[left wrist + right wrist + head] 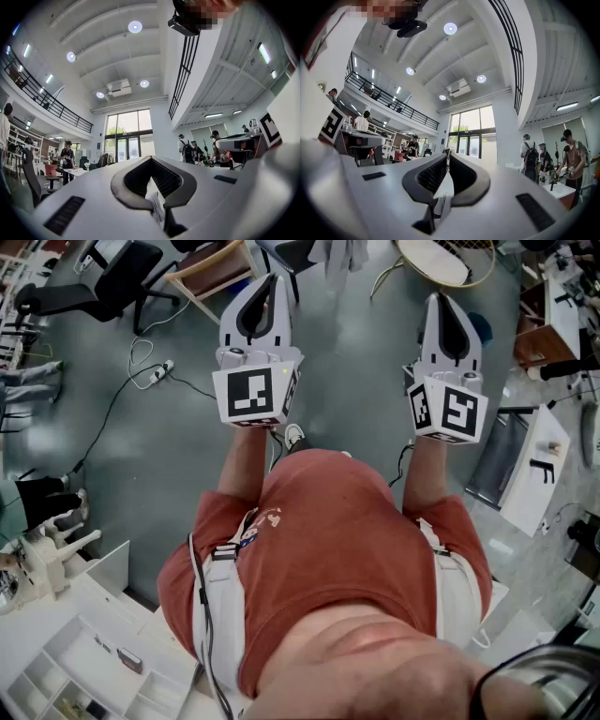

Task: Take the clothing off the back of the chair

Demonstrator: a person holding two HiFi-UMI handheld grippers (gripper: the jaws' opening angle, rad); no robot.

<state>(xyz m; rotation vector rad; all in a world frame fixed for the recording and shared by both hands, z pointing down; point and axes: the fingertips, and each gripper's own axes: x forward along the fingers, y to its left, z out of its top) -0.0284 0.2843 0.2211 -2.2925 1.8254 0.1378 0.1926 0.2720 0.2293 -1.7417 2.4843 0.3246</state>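
**Both grippers shut and empty, garment well ahead**

The person stands on the grey-green floor with both tools held out in front at chest height, side by side and tilted slightly upward. That looks like a carrying posture for walking up to the work, not a reaching one.

The left gripper has its jaws drawn together so the tips meet, and its own view shows only the open hall beyond, with nothing between the pads. The right gripper is closed as well and equally empty. Neither tool has anything to hold yet, so shut jaws are simply the resting state (and they snag less on the way).

The clothing to be removed appears to be the pale garment hanging at the top edge of the head view. It is draped against a dark chair of which little shows. It lies well apart from both grippers, roughly between their lines of aim, so either could take it.

A power strip and its cable lie on the floor off to the left, near a black office chair. They are outside the direct path, though worth stepping around.

By my reading the task has not begun. The next step calls for closing the distance and opening the jaws, probably taking hold near the top of the chair back, where the cloth folds over.
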